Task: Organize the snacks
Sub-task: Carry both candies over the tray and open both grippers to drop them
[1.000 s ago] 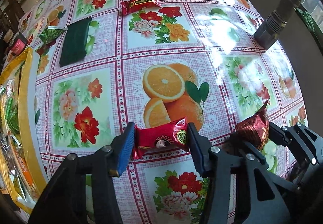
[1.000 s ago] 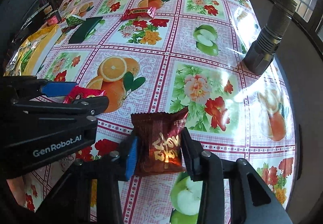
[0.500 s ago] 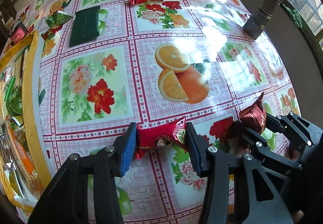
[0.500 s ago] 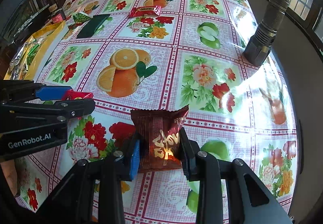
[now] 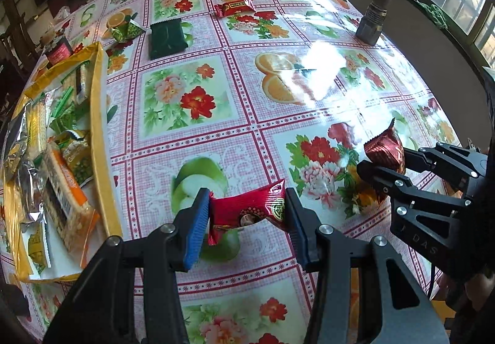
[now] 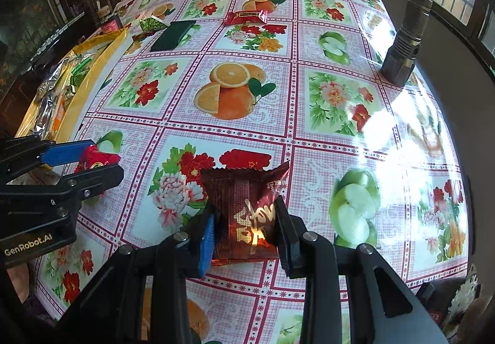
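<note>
My left gripper (image 5: 247,214) is shut on a red snack packet (image 5: 247,211) and holds it above the flowered tablecloth. My right gripper (image 6: 244,229) is shut on a dark red-brown snack packet (image 6: 247,204), also lifted; it shows at the right in the left wrist view (image 5: 385,149). The left gripper shows at the left of the right wrist view (image 6: 92,161). A yellow box (image 5: 97,115) with several snack packets stands at the table's left edge. A red packet (image 5: 235,8), a dark green packet (image 5: 165,37) and a small green packet (image 5: 125,31) lie far back.
A grey metal cylinder (image 6: 405,40) stands upright near the table's right edge. A small dark red box (image 5: 58,51) sits behind the yellow box. The table's right edge drops off beside a window wall.
Both grippers have pulled back toward the near edge and risen, each carrying its packet. More of the yellow box and the far table has come into view.
</note>
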